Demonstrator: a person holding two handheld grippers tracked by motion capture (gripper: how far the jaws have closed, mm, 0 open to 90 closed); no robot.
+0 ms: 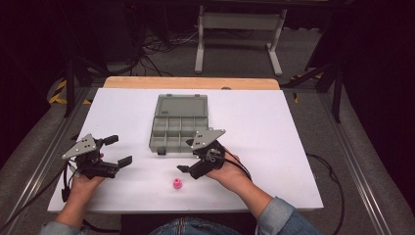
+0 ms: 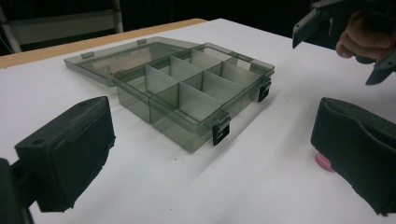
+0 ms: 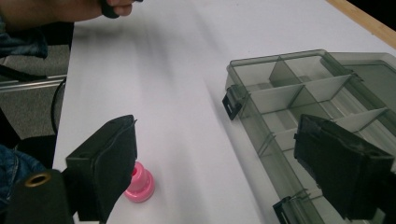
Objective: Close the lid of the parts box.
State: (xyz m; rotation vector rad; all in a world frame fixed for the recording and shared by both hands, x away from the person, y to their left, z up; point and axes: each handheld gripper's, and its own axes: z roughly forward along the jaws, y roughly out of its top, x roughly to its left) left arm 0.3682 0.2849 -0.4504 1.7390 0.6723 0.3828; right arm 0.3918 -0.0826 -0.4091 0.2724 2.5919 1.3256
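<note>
I inspected the desk [image 1: 274, 147] from the high view. The small pink cap-like piece [image 1: 177, 184] stood upright on its wider base near the desk's front edge, roughly midway between my two hands and well short of the open compartment box [image 1: 177, 131]. Nothing held or touched it.

The right hand-held gripper [image 1: 192, 166] was released, its jaws spread apart and holding nothing. It pointed leftward and slightly down, with its tip just above and to the right of the pink piece. In the right gripper view the pink piece [image 3: 138, 184] sat beside the near jaw rather than between the two, so the opening was not yet lined up over it.

The left hand-held gripper [image 1: 120, 150] was likewise released and empty, jaws wide. It sat farther from the piece, which lay to its right and toward me.

My judgement: the right hand-held gripper was the nearer and the natural one to take the piece. The piece had no long axis along the desk; its axis ran vertically, so closing across its narrow upper neck would suit. The box's compartments looked empty.
</note>
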